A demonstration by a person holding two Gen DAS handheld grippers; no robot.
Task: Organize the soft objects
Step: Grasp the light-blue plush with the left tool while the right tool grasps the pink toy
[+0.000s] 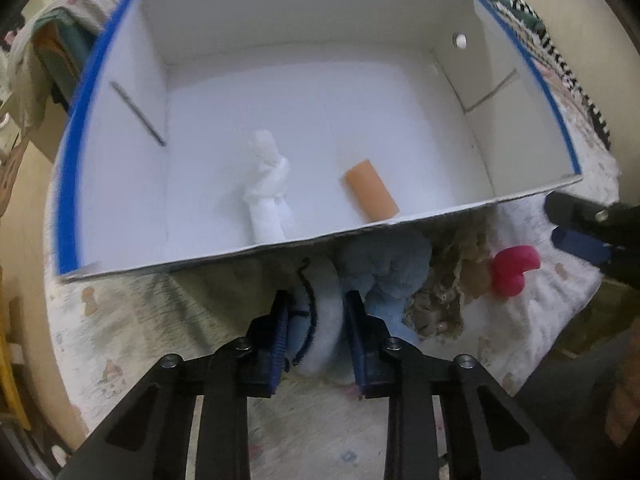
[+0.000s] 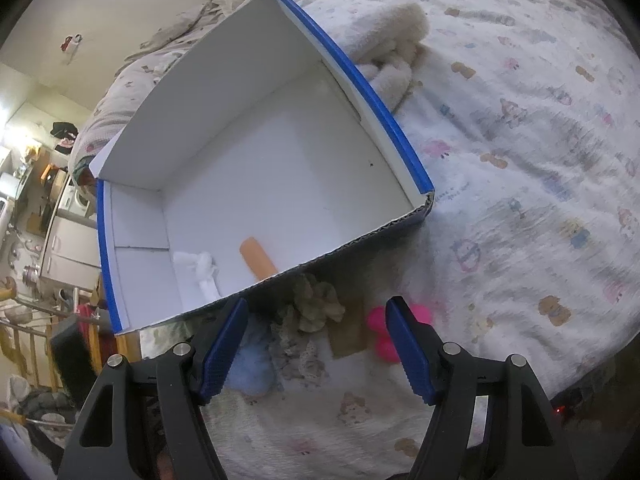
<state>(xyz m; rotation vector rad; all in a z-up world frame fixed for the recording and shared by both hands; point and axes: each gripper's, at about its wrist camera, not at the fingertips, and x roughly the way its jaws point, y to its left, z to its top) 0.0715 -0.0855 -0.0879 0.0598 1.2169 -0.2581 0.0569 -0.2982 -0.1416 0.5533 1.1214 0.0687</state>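
Claws first: left claw (image 1: pixel 316 332) is clamped on a blue-and-white plush toy (image 1: pixel 320 320) w/ black stitching, at 6 o'clock just outside the near wall of the white cardboard box (image 1: pixel 280 20). Right claw (image 2: pixel 316 344) is wide open, holding nothing, over the printed bedspread (image 2: pixel 540 140). Inside box: knotted white cloth (image 1: pixel 266 188) at centre, orange foam cylinder (image 1: pixel 370 190) beside it toward 3 o'clock, apart. Outside near wall: beige lacy fabric (image 2: pixel 316 306) next to the plush, pink foam piece (image 1: pixel 514 272) further toward 3 o'clock. Cream fleece blanket (image 2: pixel 396 52) bunched against box's right wall.
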